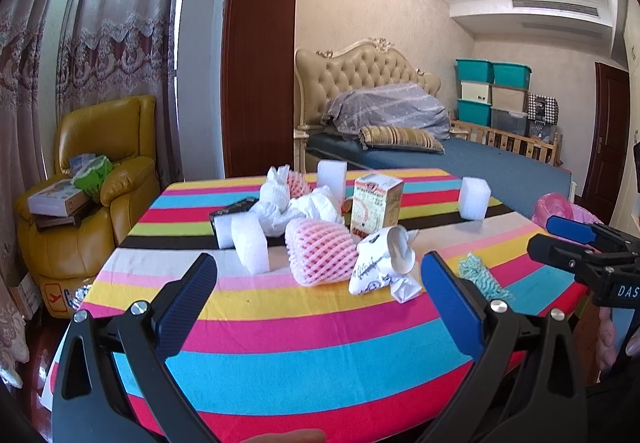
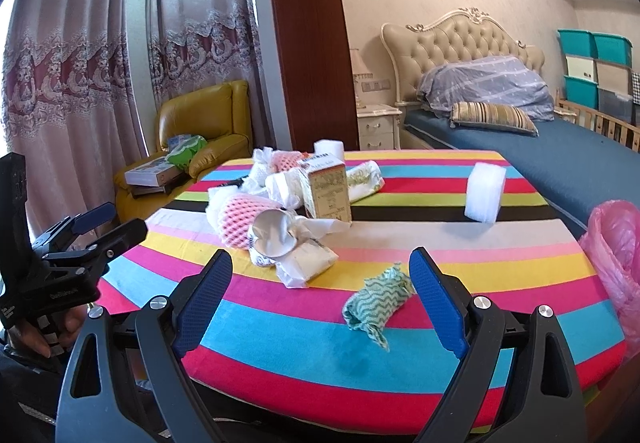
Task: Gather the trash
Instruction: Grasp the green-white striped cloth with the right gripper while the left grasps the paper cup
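Both wrist views face 12 o'clock, low and near over striped-cloth table; both share crumpled white paper cup.

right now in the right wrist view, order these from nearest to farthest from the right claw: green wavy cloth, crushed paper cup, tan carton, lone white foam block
1. green wavy cloth, lying flat between the right claw fingers, toward the right one
2. crushed paper cup, left of centre, at the pile's near edge
3. tan carton, upright behind the cup
4. lone white foam block, standing apart on the far right

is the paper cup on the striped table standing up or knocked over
Knocked over. The paper cup lies on its side among the trash on the striped table, its crushed open mouth facing the right wrist camera.
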A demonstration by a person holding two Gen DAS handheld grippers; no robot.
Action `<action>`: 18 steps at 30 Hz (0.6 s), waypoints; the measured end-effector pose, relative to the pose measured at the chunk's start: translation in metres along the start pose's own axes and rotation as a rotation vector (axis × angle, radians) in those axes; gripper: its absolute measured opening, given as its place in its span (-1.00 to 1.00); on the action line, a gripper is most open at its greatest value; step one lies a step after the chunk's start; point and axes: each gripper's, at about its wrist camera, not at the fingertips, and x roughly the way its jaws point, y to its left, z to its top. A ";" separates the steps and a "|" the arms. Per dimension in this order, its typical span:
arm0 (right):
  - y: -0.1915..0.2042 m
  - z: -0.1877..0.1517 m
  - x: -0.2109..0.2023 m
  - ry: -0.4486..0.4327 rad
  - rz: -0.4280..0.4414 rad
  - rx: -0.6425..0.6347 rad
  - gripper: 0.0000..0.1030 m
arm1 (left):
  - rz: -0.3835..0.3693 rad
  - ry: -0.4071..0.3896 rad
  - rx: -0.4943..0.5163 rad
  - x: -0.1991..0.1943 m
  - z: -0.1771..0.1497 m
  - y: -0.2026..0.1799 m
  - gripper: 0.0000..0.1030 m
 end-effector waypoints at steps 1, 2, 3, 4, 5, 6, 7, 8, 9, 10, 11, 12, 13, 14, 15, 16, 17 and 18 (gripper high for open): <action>-0.001 -0.001 0.004 0.014 -0.014 -0.002 0.64 | 0.003 0.018 0.000 0.003 -0.001 0.000 0.92; -0.001 -0.004 0.008 0.032 -0.032 -0.005 0.64 | 0.000 0.036 -0.002 0.009 -0.002 0.002 0.92; -0.003 -0.006 0.013 0.049 -0.043 -0.004 0.64 | -0.006 0.053 -0.005 0.013 -0.002 0.003 0.92; -0.003 -0.010 0.019 0.073 -0.050 0.002 0.64 | -0.011 0.074 -0.008 0.018 -0.004 0.004 0.92; -0.004 -0.014 0.024 0.091 -0.055 0.014 0.64 | -0.006 0.092 -0.012 0.024 -0.006 0.005 0.92; -0.008 -0.015 0.026 0.102 -0.056 0.025 0.64 | 0.004 0.112 -0.016 0.029 -0.008 0.006 0.92; -0.008 -0.018 0.029 0.110 -0.057 0.034 0.64 | 0.002 0.129 -0.020 0.034 -0.010 0.006 0.92; -0.006 -0.023 0.033 0.123 -0.062 0.043 0.64 | -0.007 0.144 -0.021 0.040 -0.011 0.007 0.92; -0.007 -0.024 0.038 0.131 -0.064 0.046 0.64 | -0.015 0.160 -0.020 0.045 -0.013 0.007 0.92; -0.003 -0.028 0.041 0.142 -0.068 0.042 0.64 | -0.017 0.181 -0.020 0.052 -0.014 0.007 0.92; -0.002 -0.029 0.043 0.148 -0.071 0.038 0.64 | -0.015 0.197 -0.018 0.056 -0.016 0.007 0.92; 0.002 -0.032 0.046 0.157 -0.074 0.032 0.64 | -0.010 0.212 -0.014 0.062 -0.017 0.006 0.92; 0.002 -0.033 0.050 0.162 -0.075 0.030 0.63 | -0.005 0.220 -0.011 0.066 -0.018 0.007 0.92; 0.008 -0.036 0.053 0.174 -0.073 0.027 0.63 | -0.002 0.228 -0.008 0.071 -0.019 0.008 0.92; 0.006 -0.036 0.057 0.179 -0.073 0.026 0.63 | -0.004 0.234 -0.005 0.075 -0.019 0.008 0.92; 0.012 -0.039 0.061 0.191 -0.076 0.022 0.62 | -0.008 0.235 0.000 0.078 -0.019 0.006 0.92; 0.014 -0.041 0.064 0.199 -0.077 0.020 0.60 | -0.013 0.231 0.008 0.081 -0.019 0.005 0.92; 0.014 -0.043 0.066 0.206 -0.077 0.020 0.52 | -0.017 0.227 0.020 0.084 -0.019 0.002 0.92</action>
